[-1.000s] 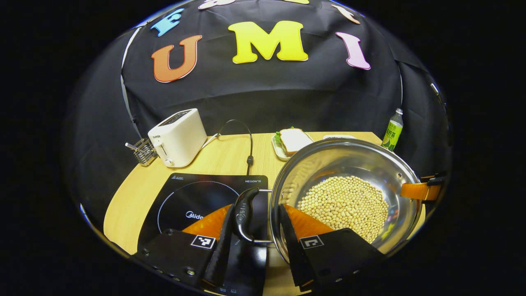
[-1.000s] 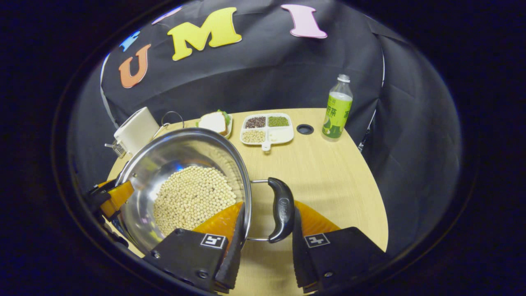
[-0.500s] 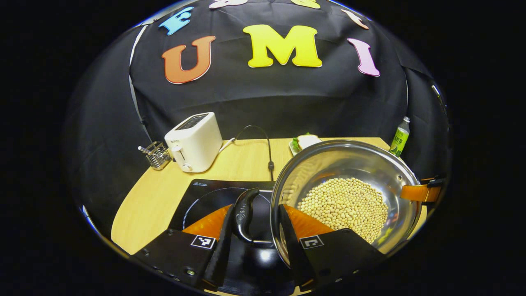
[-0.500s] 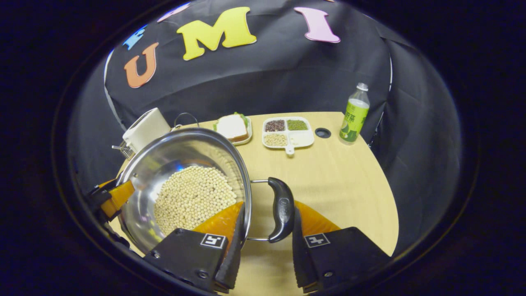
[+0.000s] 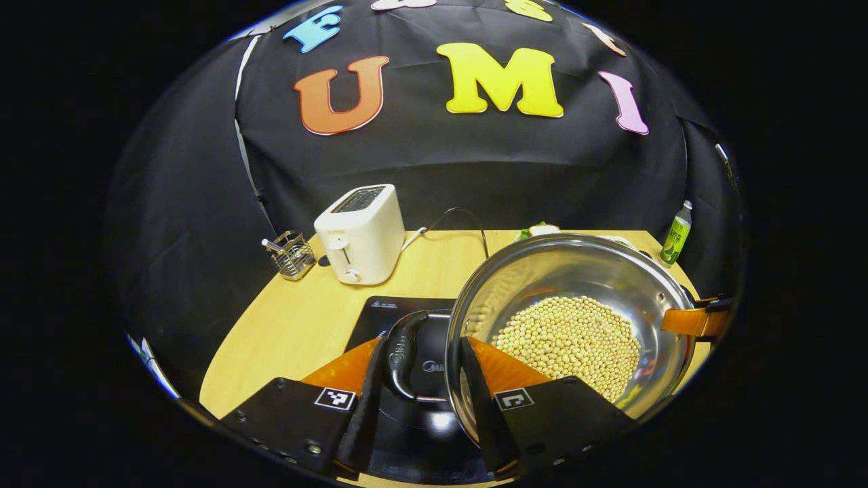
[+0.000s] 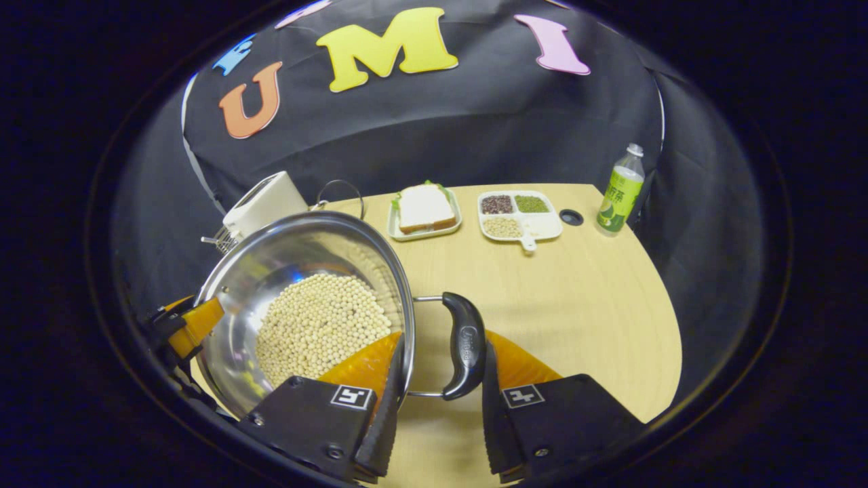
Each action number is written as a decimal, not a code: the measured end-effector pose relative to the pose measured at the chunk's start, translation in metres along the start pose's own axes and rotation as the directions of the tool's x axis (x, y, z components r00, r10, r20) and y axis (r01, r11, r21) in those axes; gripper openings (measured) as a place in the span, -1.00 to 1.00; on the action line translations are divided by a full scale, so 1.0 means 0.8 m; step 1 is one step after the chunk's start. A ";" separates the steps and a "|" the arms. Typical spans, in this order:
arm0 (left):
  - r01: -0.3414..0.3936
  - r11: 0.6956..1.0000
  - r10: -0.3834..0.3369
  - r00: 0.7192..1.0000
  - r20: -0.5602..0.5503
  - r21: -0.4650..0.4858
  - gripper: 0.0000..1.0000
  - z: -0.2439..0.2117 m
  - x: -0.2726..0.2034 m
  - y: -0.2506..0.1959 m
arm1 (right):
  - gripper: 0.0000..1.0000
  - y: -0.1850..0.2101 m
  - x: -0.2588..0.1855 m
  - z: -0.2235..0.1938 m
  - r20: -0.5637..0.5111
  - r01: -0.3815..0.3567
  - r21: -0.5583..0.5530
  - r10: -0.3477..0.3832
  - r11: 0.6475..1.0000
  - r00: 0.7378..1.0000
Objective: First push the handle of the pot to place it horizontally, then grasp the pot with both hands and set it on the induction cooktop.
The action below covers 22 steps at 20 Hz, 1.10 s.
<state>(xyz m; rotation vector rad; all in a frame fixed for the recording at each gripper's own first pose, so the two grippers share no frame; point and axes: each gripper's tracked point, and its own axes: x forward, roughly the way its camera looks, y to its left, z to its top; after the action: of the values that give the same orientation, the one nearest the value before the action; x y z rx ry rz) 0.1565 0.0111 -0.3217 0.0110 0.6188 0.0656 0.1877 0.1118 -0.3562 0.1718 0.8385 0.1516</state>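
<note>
Over the near edge of the black glass induction cooktop point(image 5: 400, 312), carried between both tools: shiny round steel pot point(image 5: 576, 271) with a heap of pale soybeans point(image 5: 566, 335) inside. Left gripper point(image 5: 417, 400) clamped around the pot's black loop handle point(image 5: 400, 349) and rim, one finger outside the handle, the other inside the bowl, jaws narrow. Same on the far side: right gripper point(image 6: 437, 407) closed around the other black loop handle point(image 6: 463, 346), one finger in the bowl over the soybeans point(image 6: 319, 325), one outside the handle. Pot point(image 6: 285, 251) to the left of bare light wooden table point(image 6: 576, 305) in the right gripper view. Cannot tell whether the base touches the cooktop or hangs above it.

Far left on the table point(image 5: 291, 318): white two-slot toaster point(image 5: 359, 234), small wire basket point(image 5: 291, 254) just beside it. Far side: sandwich on a pale rectangular plate point(image 6: 424, 210), white four-part dish of grains point(image 6: 519, 215) to its right, green-labelled drink bottle point(image 6: 620, 190) at the far right corner.
</note>
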 end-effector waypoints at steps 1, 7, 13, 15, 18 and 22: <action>-0.004 1.000 0.004 1.000 0.000 0.000 0.19 0.000 0.002 0.009 | 0.05 0.010 0.002 -0.002 -0.002 -0.004 0.004 0.004 1.000 1.000; -0.017 1.000 0.017 1.000 -0.012 0.003 0.19 -0.004 0.011 0.057 | 0.07 0.059 0.009 -0.012 -0.016 -0.009 0.028 0.009 1.000 1.000; -0.024 1.000 0.024 0.999 -0.027 0.010 0.19 -0.009 0.030 0.093 | 0.05 0.100 0.022 -0.019 -0.023 -0.005 0.057 0.006 0.998 1.000; -0.030 0.999 0.031 0.999 -0.025 0.020 0.19 -0.007 0.039 0.105 | 0.07 0.113 0.028 -0.022 -0.028 -0.009 0.067 0.011 0.998 1.000; -0.035 0.999 0.036 0.999 -0.029 0.031 0.19 -0.008 0.050 0.118 | 0.07 0.126 0.037 -0.027 -0.040 -0.004 0.083 0.007 0.997 0.999; -0.040 0.999 0.041 0.999 -0.034 0.026 0.19 -0.012 0.067 0.128 | 0.05 0.142 0.048 -0.030 -0.042 0.001 0.087 0.003 0.996 0.999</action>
<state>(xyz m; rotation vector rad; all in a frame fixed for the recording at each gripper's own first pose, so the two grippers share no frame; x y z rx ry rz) 0.1886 0.1165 -0.3579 0.0473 0.6537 0.0970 0.1875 0.2325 -0.3760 0.2517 0.8873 0.1201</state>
